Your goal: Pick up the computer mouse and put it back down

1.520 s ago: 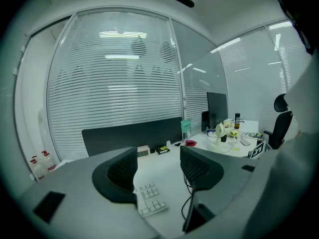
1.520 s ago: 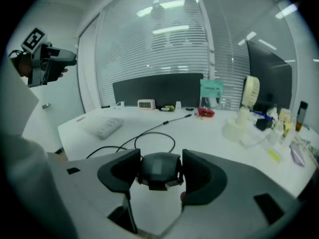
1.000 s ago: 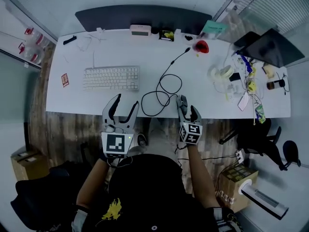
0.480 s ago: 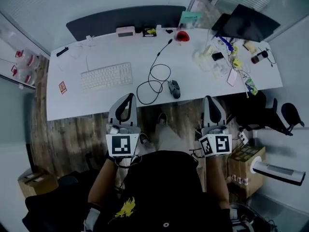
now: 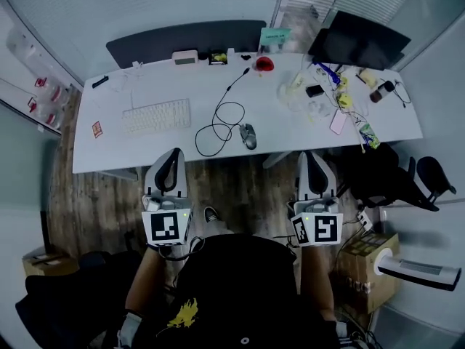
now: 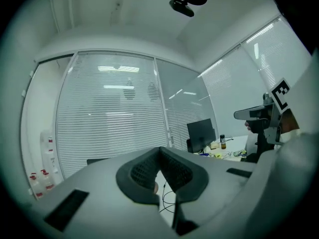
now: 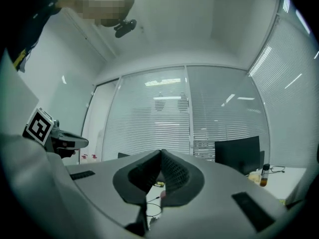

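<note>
**A:** Where's the computer mouse (image 5: 248,135)?

**B:** It's lying on the white surface (image 5: 116,151), close to the near edge. Its looped cable (image 5: 218,122) runs off from it, and the keyboard (image 5: 156,115) is off to its left. Nothing holds it.

**A:** And the grippers?

**B:** Both hang short of the surface on the person's side, over the wooden floor (image 5: 225,184). The left gripper (image 5: 173,155) has its fingers pressed together with nothing between them. The right gripper (image 5: 311,157) is the same, tips meeting and empty. Each gripper view shows the tips touching.

**A:** Which way does the mouse lie from them?

**B:** It sits between the two and ahead of both tips. From the right gripper it's ahead and to the left; from the left one it's ahead and to the right. I'd judge the right a little nearer.

**A:** Its long axis?

**B:** Roughly away from the person and slightly slanted, with the cable end on the far side. My guess is that the fingers must first part, then come in from the near edge to straddle its narrow sides.
</note>
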Demonstrator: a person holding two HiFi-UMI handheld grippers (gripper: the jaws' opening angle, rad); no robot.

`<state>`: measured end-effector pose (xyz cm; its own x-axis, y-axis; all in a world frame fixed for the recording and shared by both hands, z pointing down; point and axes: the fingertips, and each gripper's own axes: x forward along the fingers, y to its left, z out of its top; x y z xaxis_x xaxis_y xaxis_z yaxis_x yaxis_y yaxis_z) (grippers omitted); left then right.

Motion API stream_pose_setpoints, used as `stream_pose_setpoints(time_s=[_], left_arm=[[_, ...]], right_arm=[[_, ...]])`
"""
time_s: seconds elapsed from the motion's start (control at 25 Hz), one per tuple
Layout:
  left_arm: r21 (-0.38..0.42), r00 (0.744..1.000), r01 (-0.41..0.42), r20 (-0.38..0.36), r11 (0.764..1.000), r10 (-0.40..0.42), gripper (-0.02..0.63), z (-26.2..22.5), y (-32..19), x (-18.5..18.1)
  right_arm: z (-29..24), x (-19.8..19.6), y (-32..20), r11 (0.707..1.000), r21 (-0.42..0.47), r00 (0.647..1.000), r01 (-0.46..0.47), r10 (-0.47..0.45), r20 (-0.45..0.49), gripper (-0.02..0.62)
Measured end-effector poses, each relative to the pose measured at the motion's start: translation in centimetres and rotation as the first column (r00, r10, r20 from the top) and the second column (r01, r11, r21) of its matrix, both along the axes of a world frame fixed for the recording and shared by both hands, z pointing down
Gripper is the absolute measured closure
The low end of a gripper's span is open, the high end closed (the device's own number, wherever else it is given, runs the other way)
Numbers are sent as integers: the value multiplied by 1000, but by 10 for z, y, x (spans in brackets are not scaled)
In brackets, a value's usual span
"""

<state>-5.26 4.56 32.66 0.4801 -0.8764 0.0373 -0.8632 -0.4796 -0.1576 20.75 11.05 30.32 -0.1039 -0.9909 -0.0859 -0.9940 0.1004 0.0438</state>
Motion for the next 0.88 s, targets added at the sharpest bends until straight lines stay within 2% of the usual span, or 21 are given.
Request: stream_pose_setpoints(time_s=[0.12, 0.28, 0.4, 0.52, 0.72, 0.88], left_arm=[[12, 1000, 30, 5, 999, -30, 594, -14, 32, 20], [32, 999, 38, 10, 999, -38, 594, -25, 78, 61], [34, 998, 29, 48, 999, -31, 594, -26, 116, 90], [49, 997, 25, 76, 998, -29, 594, -27, 146, 109], [52, 996, 89, 19, 995, -91, 594, -23, 184, 110], [52, 991, 131, 19, 990, -132, 594, -22, 206, 98]], right_arm=[[-4, 27, 34, 1000, -3, 1000, 13, -13, 20, 581], [-1, 48, 77, 997, -6, 996, 75, -75, 45, 581], [6, 60, 112, 991, -18, 989, 134, -133, 58, 581], [11, 79, 143, 989, -6, 987, 148, -148, 66, 581], [11, 99, 185, 989, 12, 988, 151, -151, 37, 581], [14, 108, 216, 989, -1, 989, 147, -147, 26, 581]])
